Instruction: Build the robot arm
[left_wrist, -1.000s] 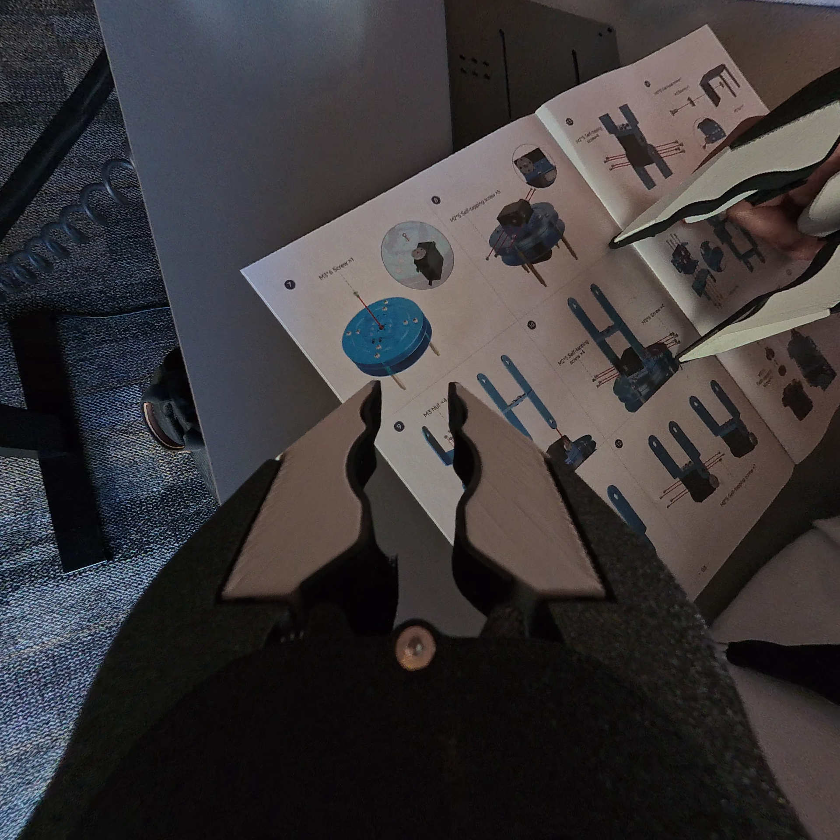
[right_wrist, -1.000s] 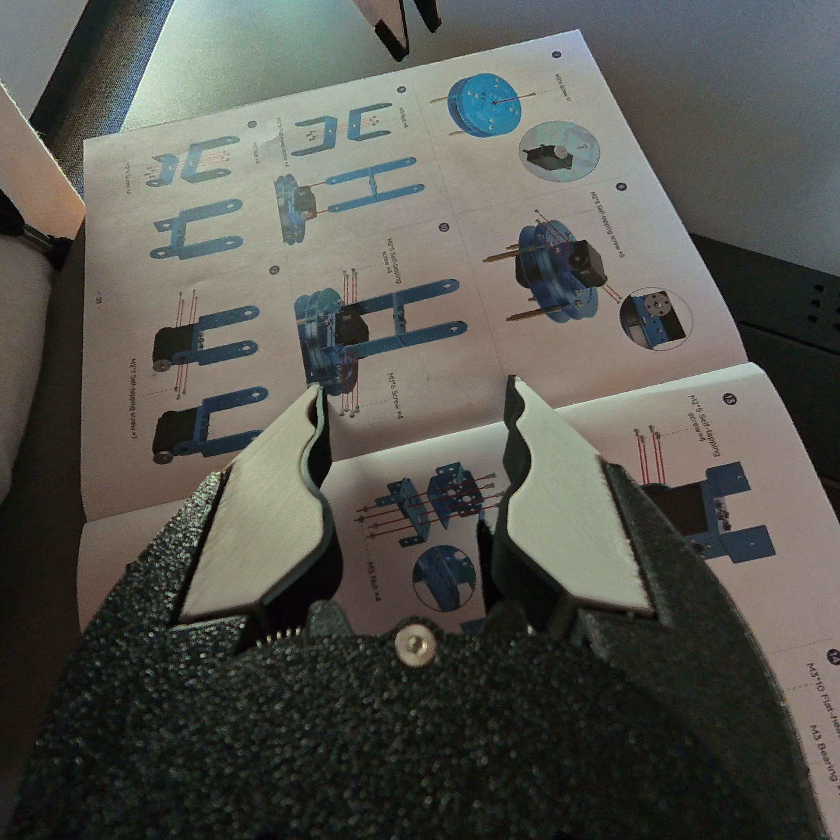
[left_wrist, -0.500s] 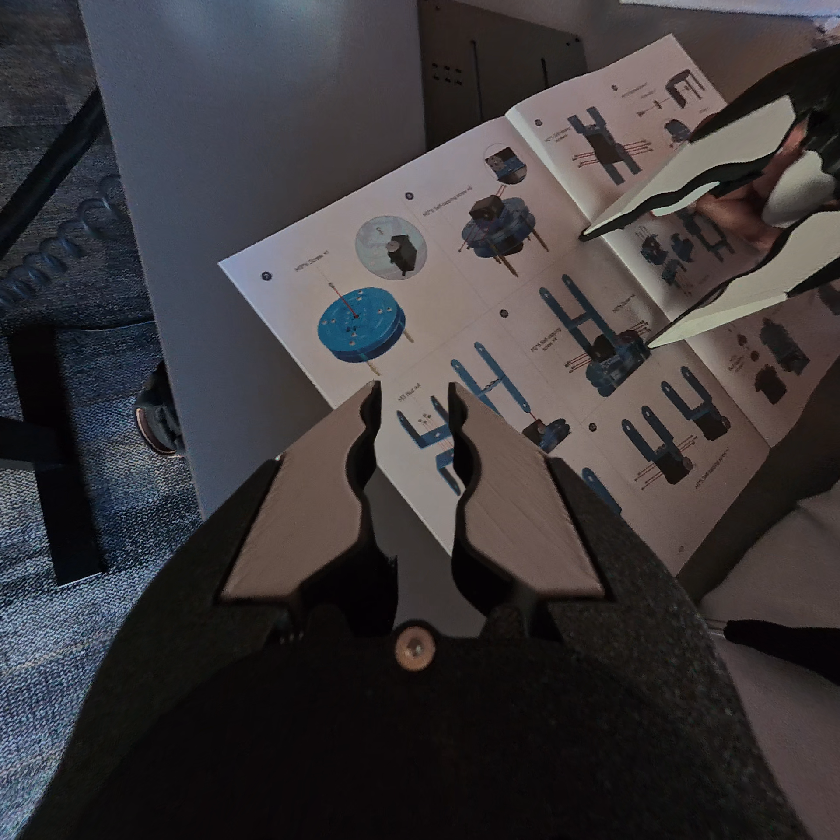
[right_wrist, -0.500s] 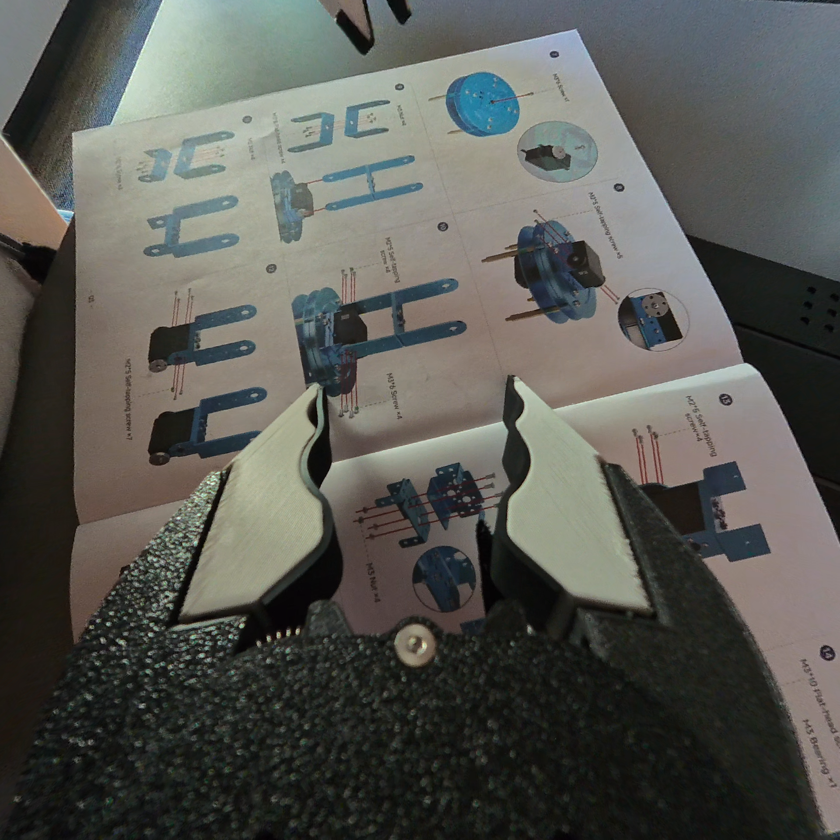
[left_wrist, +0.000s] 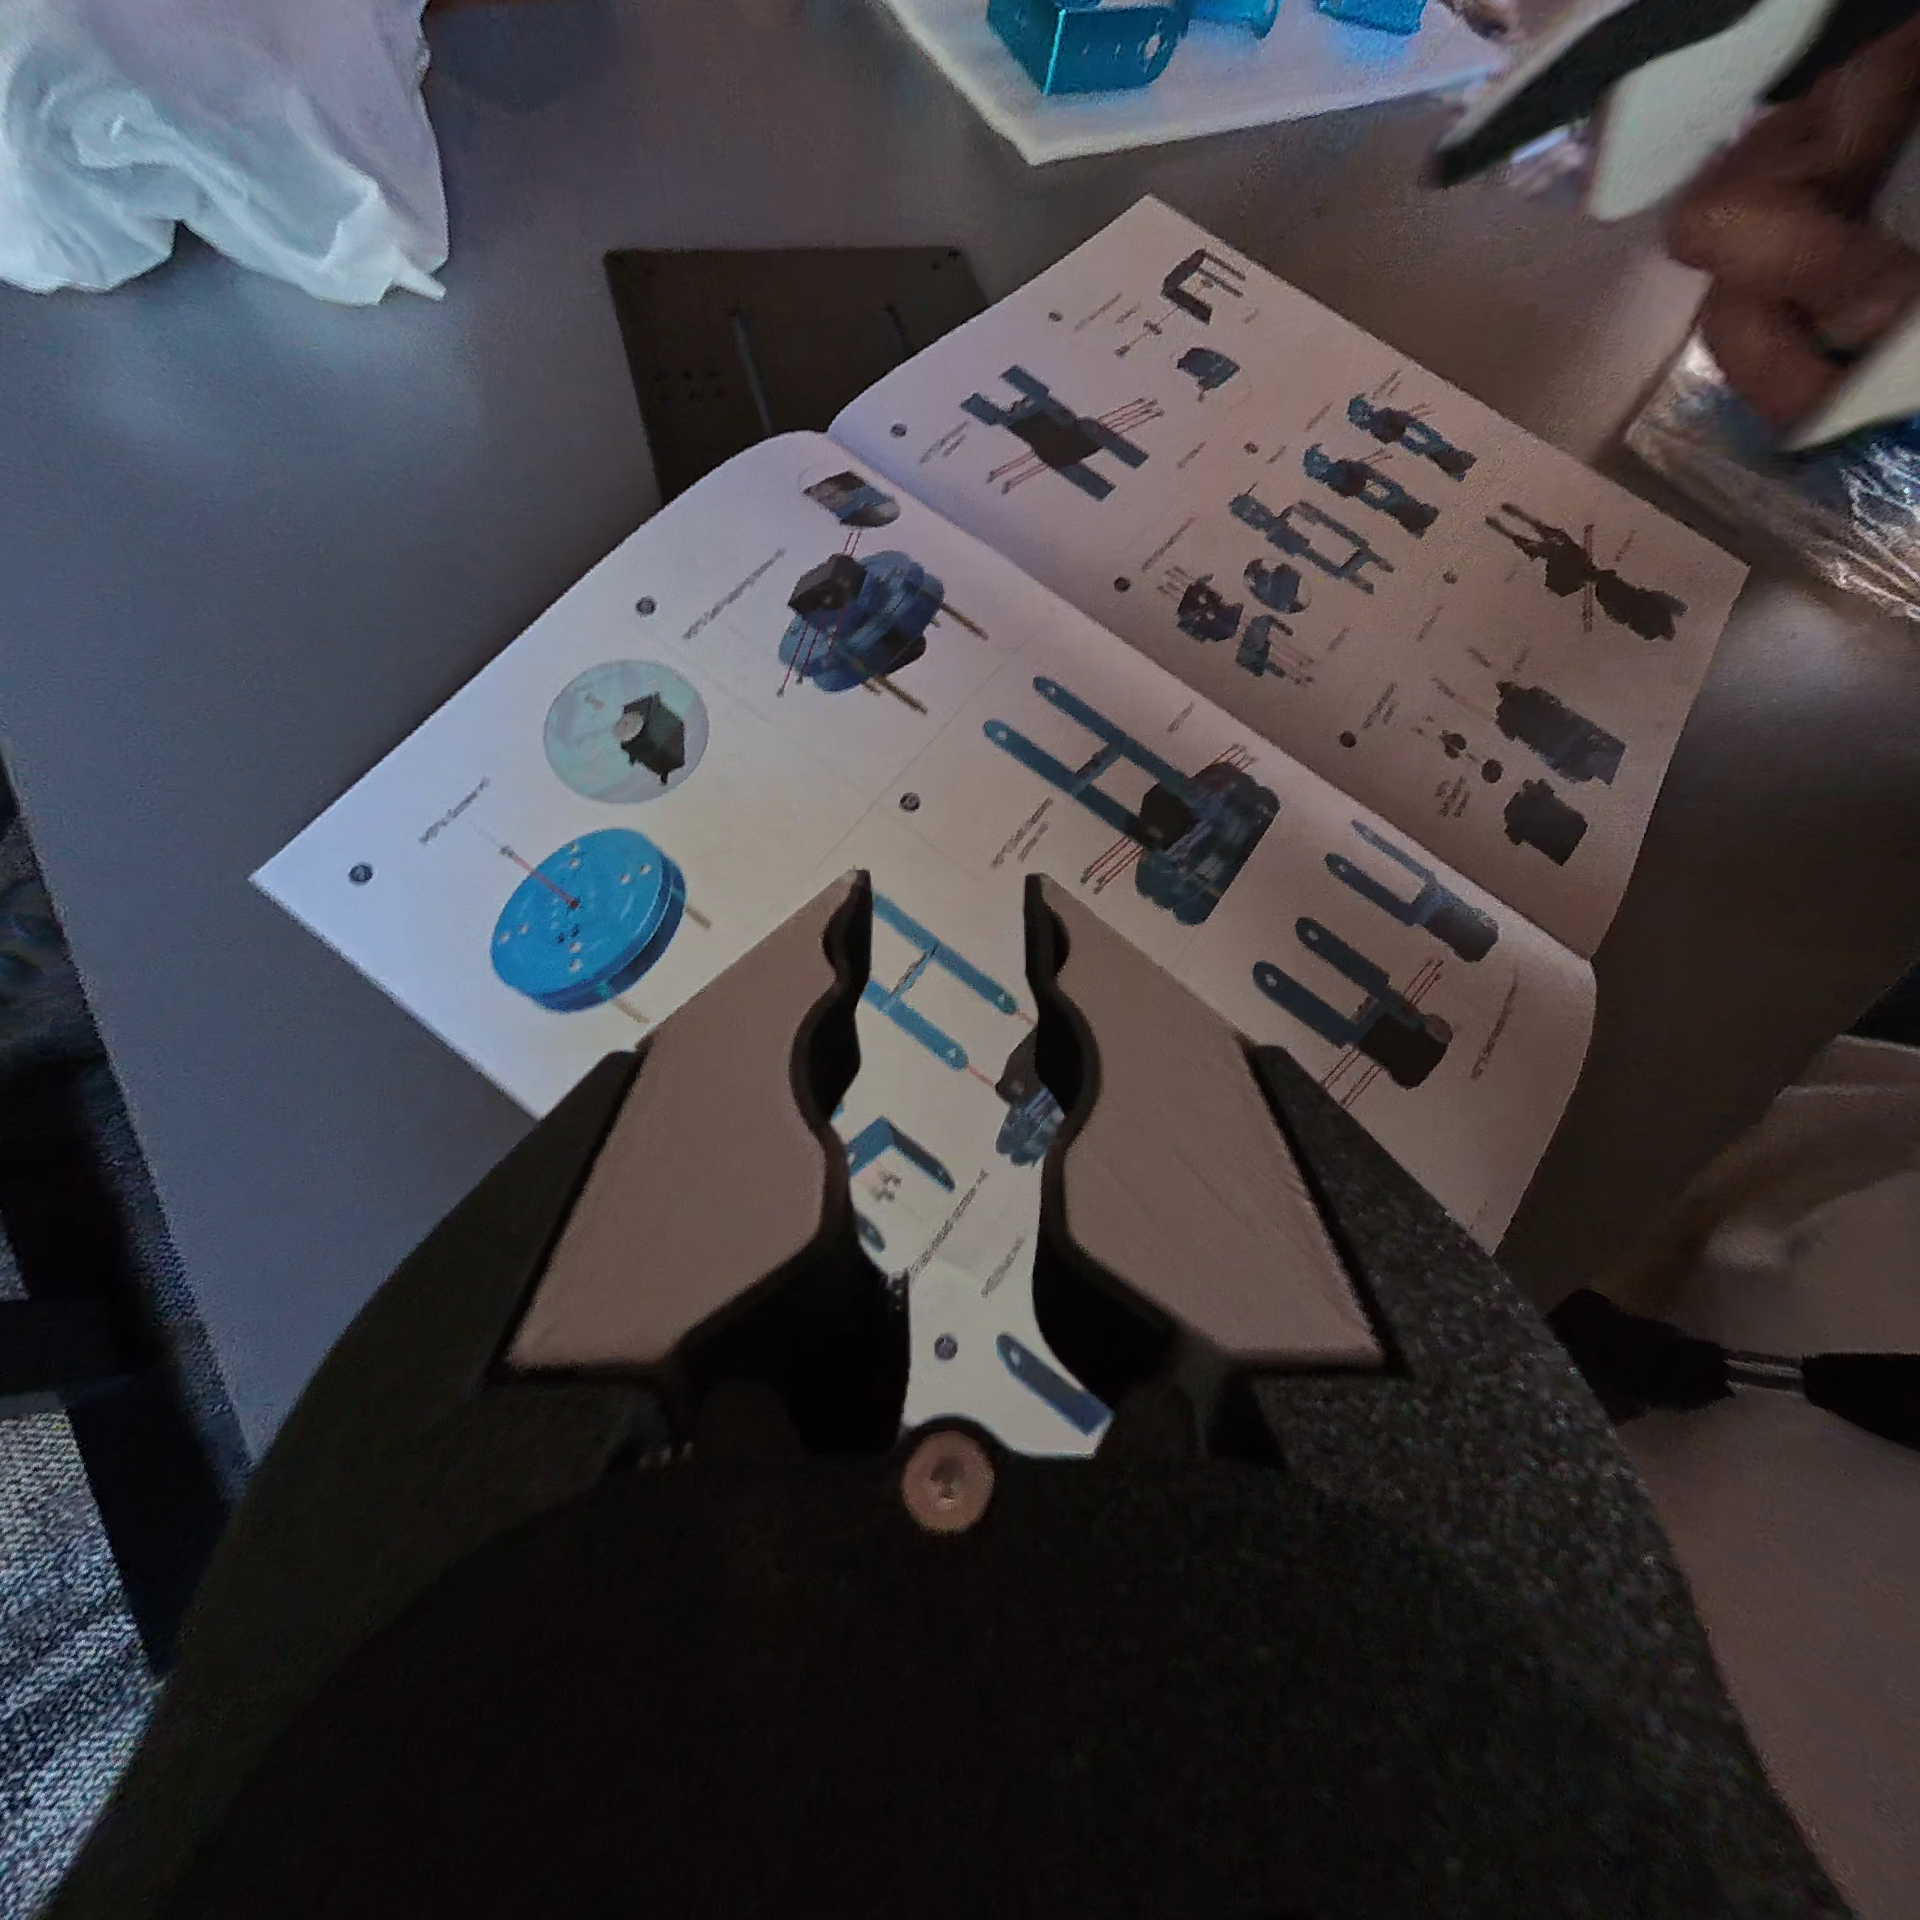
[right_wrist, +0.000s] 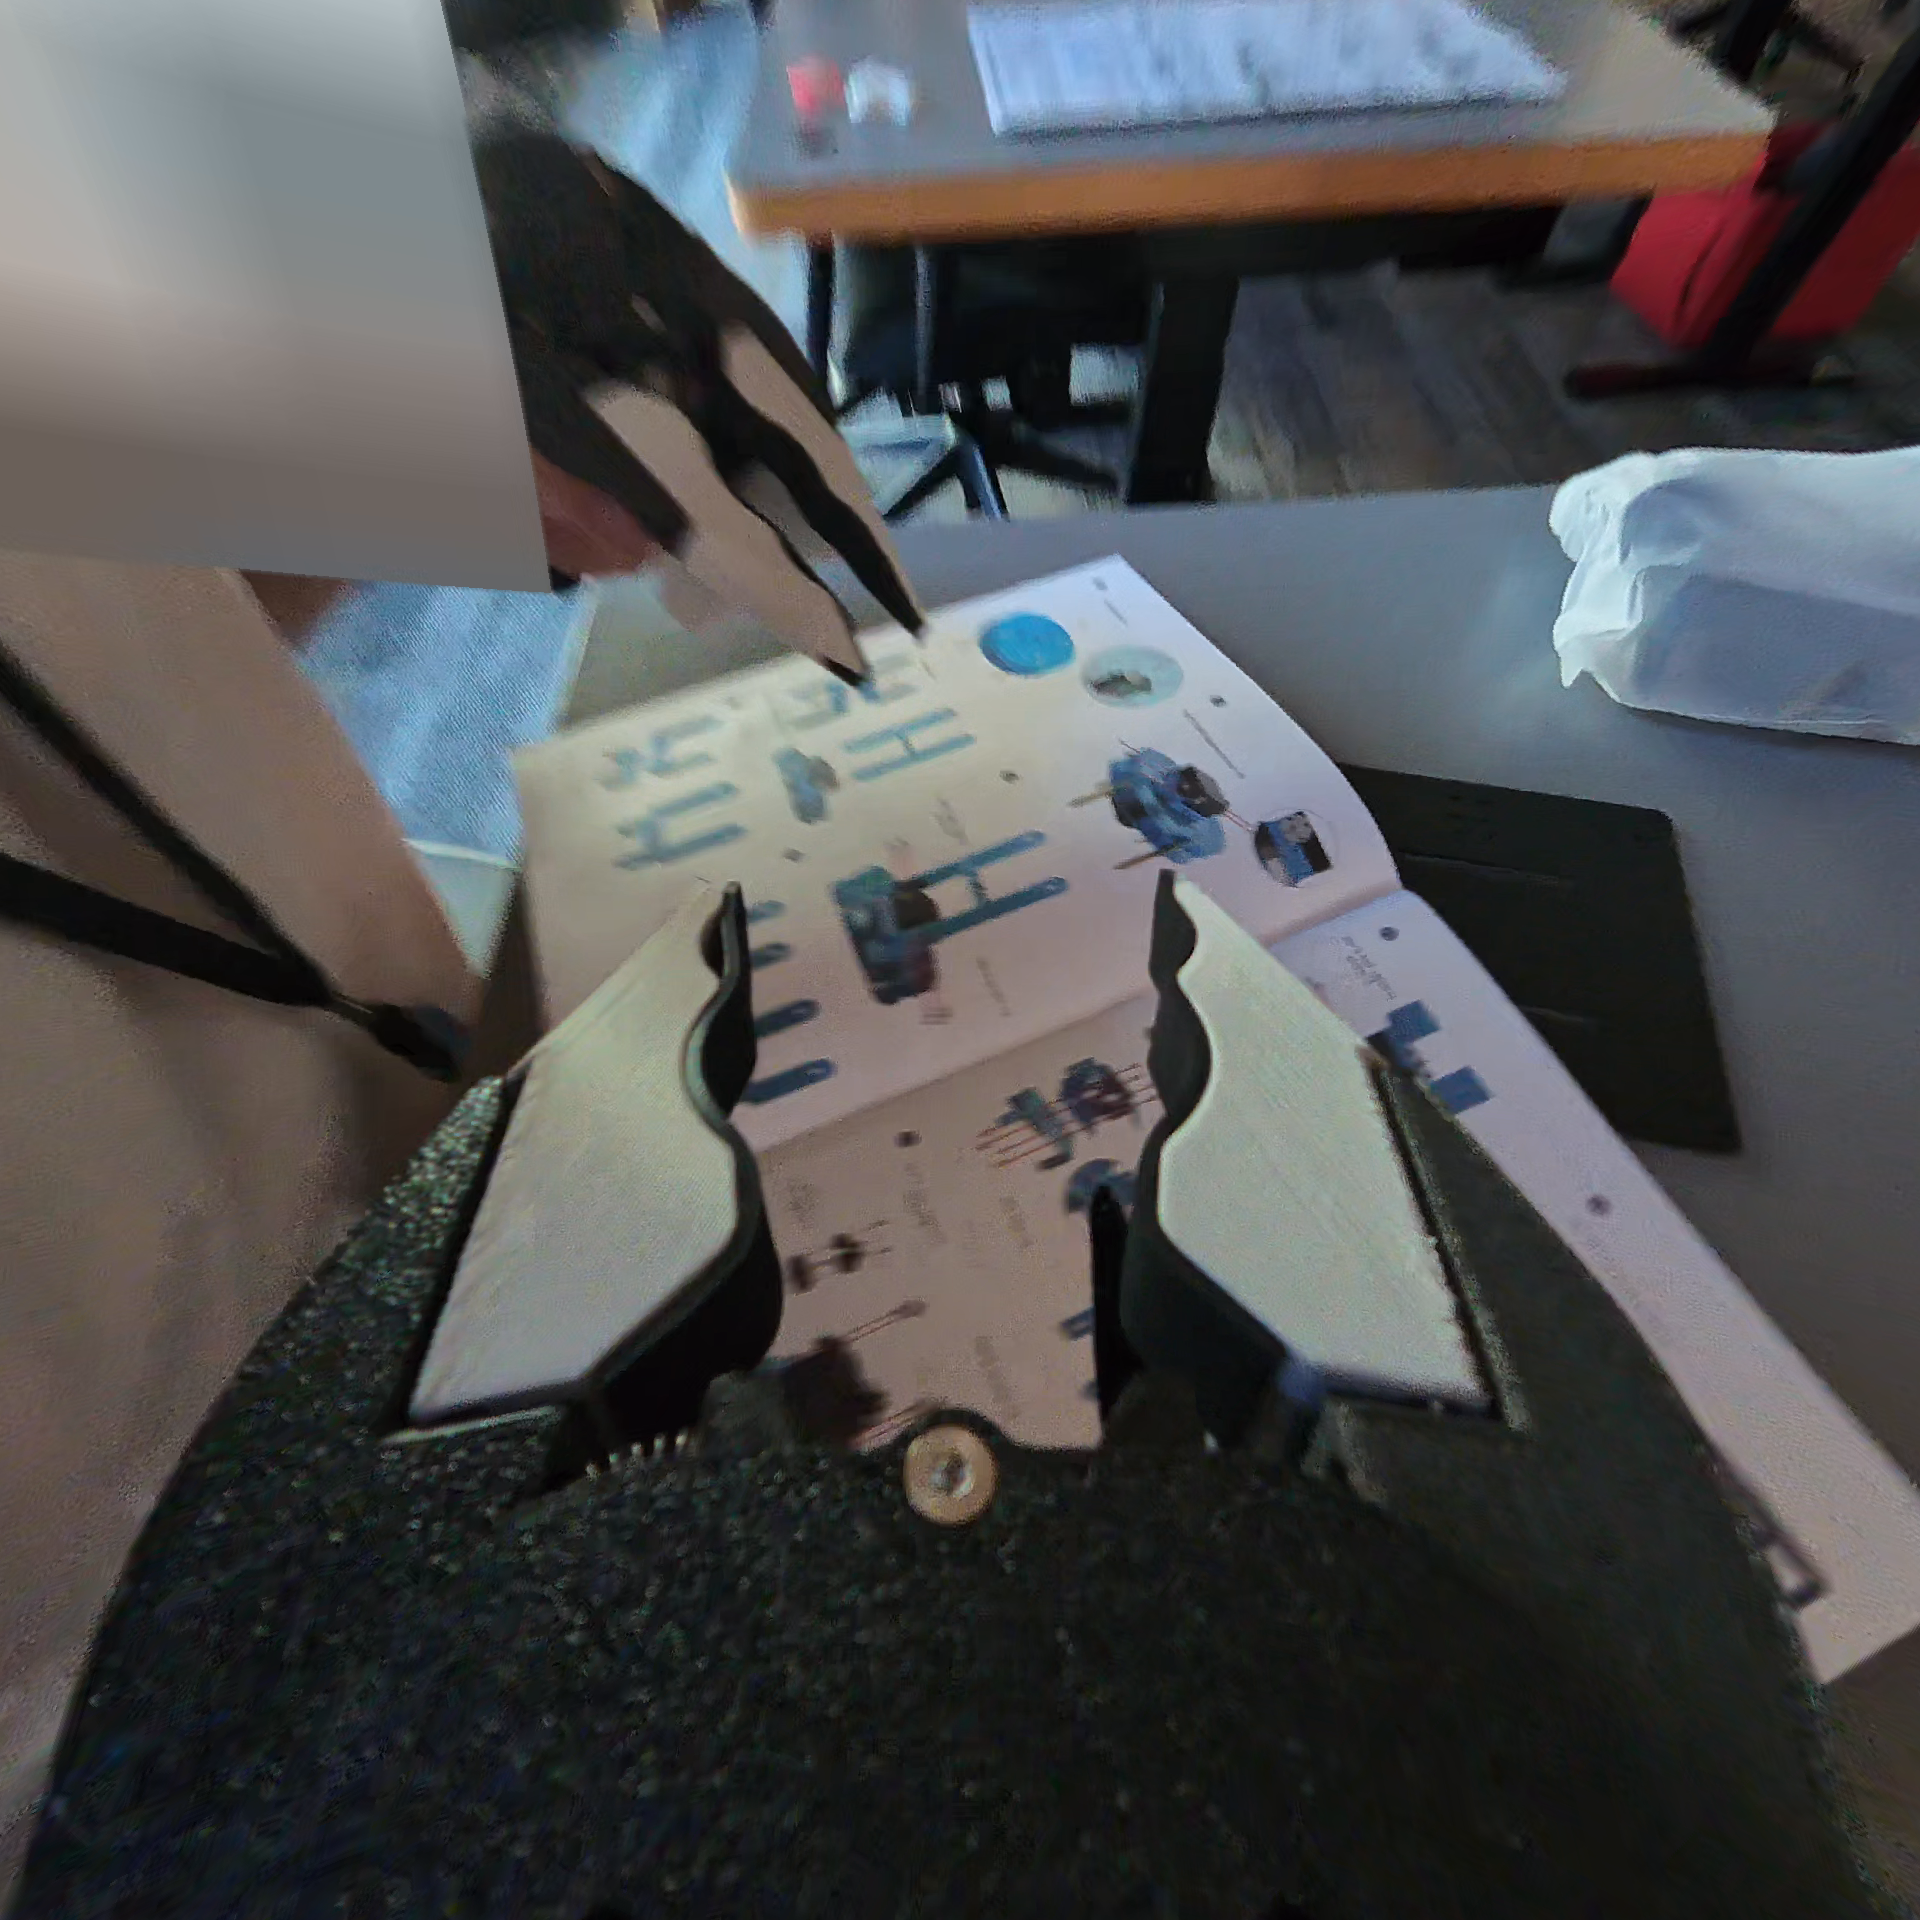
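Note:
An open instruction booklet (left_wrist: 1039, 675) with blue part drawings lies on a grey table (left_wrist: 312, 520). My left gripper (left_wrist: 945, 894) is open and empty, hovering over the booklet's near left page. It also shows in the right wrist view (right_wrist: 888, 649), tips just above the page's far edge. My right gripper (right_wrist: 945, 899) is open and empty, raised above the booklet (right_wrist: 935, 831). In the left wrist view it is a blur at the top right (left_wrist: 1621, 114), held by a hand (left_wrist: 1808, 260).
A black plate (left_wrist: 790, 343) lies under the booklet's far edge; it also shows in the right wrist view (right_wrist: 1558, 935). A white cloth (left_wrist: 229, 135) sits at the back left. Blue parts (left_wrist: 1091, 42) rest on a white sheet. Another table (right_wrist: 1247, 156) stands beyond. Tip to tip, the grippers are about 15 cm apart.
My left gripper moved forward over the booklet's near page. My right gripper lifted up and away from the pages and tilted, so the room beyond came into view. Both stay open.

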